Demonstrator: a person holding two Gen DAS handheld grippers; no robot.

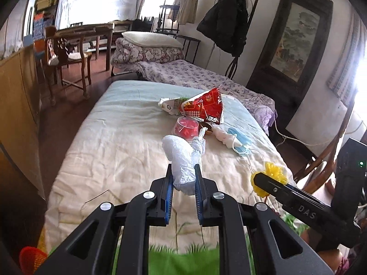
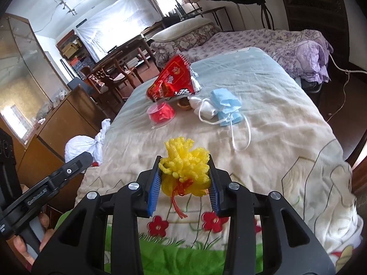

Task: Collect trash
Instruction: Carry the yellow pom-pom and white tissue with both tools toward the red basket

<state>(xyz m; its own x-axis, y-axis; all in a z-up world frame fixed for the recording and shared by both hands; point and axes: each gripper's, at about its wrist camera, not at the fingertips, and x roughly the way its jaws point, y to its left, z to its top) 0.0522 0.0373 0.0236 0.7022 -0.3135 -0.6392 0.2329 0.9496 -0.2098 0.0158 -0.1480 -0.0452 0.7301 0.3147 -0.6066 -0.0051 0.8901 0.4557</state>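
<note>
Left gripper [image 1: 183,178] clamped on knotted white bag [image 1: 183,158], centre frame: light, crinkly. Right gripper [image 2: 185,174] pinching yellow foam net [image 2: 184,169], lower centre: soft, springy; best gripped mid-bunch.

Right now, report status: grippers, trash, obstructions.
Left gripper shut on white bag. Right gripper holds yellow net. Wrapper, cup, mask on bed. Nothing blocking.

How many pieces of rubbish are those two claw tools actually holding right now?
2. The left gripper pinches a knotted white plastic bag; the right gripper holds a yellow foam net. Other rubbish lies loose on the bed.
</note>
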